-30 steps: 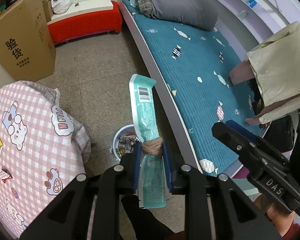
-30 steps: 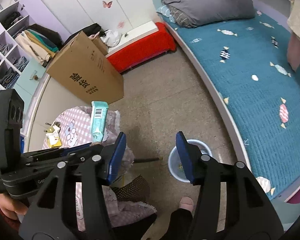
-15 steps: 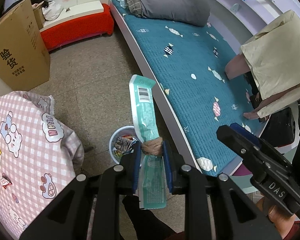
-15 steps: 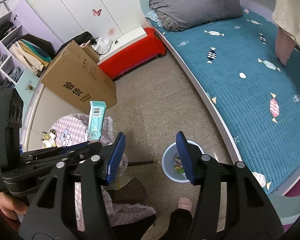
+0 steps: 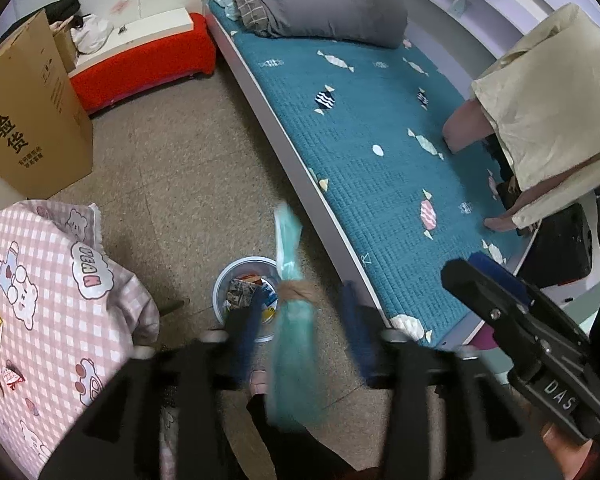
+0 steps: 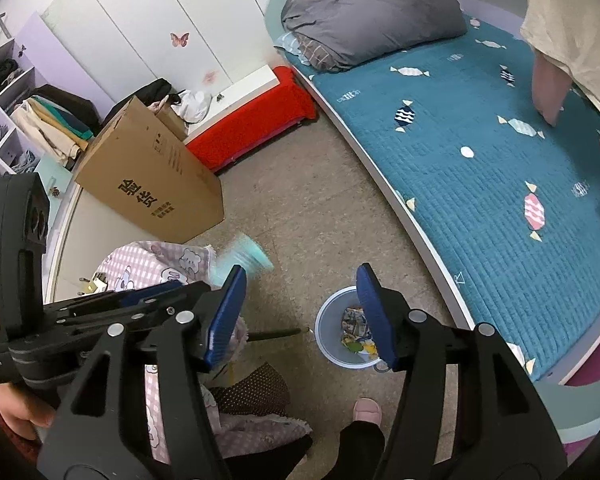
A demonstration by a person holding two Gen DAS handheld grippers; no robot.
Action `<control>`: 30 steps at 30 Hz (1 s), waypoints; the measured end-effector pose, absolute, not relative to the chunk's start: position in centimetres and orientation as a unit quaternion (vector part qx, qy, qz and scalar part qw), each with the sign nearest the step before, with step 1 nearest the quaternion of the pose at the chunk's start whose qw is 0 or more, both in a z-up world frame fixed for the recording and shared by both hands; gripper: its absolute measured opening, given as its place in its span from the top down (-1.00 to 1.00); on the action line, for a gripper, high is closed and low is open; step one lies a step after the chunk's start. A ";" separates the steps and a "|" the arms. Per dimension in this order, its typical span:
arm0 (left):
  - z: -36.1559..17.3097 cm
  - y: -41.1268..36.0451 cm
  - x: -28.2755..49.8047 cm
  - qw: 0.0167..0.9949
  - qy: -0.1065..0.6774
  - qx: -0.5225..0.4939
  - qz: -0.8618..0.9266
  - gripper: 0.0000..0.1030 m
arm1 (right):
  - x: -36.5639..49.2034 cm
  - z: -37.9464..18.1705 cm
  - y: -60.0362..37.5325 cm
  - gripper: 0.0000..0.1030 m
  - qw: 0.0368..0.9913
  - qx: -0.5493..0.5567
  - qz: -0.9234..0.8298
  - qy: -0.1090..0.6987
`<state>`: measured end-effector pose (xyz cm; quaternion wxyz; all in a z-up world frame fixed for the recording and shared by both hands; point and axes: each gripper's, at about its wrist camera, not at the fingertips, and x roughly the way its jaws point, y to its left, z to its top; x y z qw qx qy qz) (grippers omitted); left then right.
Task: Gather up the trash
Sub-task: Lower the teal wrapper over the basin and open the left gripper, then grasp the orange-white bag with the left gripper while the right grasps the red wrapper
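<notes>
Teal and blurred, the long wrapper (image 5: 290, 344) hung between the blue pads of the left gripper (image 5: 304, 316), streaked top to bottom, with a brownish band around its middle and its upper end standing above the pads. Those jaws had just been opening: the pads stood apart on either side of the wrapper with a clear gap on the right, so nothing was clenched on it any more. The left gripper pointed steeply down at the floor, right over the small pale trash bin (image 5: 224, 284), and the wrapper sat just beside and slightly in front of the bin's rim. Crumpled printed paper already lay inside the bin. In the right wrist view the same wrapper showed as a teal smear behind the right gripper's left pad. The right gripper (image 6: 300, 316) angled down too, its jaws apart and empty, having just been opening a little, with the bin visible between them. A hand (image 6: 18, 412) gripped the left tool's handle low at the edge. Around them lay the speckled floor, a pink checked cloth (image 5: 40, 280), a cardboard box (image 5: 28, 120) and the teal bed (image 5: 380, 140).
</notes>
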<state>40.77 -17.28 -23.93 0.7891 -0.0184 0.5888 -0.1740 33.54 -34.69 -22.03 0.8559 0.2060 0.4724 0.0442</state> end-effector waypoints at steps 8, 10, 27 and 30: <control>-24.3 -15.3 40.2 0.793 0.588 -0.038 -0.153 -0.22 | 33.5 -22.6 -34.0 -0.11 0.851 0.202 0.048 0.482; -24.5 -14.5 39.9 0.794 0.589 -0.042 -0.148 -0.22 | 33.8 -22.8 -33.2 -0.11 0.849 0.199 0.055 0.486; -24.5 8.6 35.1 0.810 0.574 -0.119 -0.018 -0.24 | 34.9 -23.6 -11.4 -0.11 0.828 0.121 0.172 0.520; -24.6 14.7 33.6 0.815 0.564 -0.128 0.030 -0.24 | 34.4 -24.6 -5.4 -0.11 0.818 0.109 0.196 0.530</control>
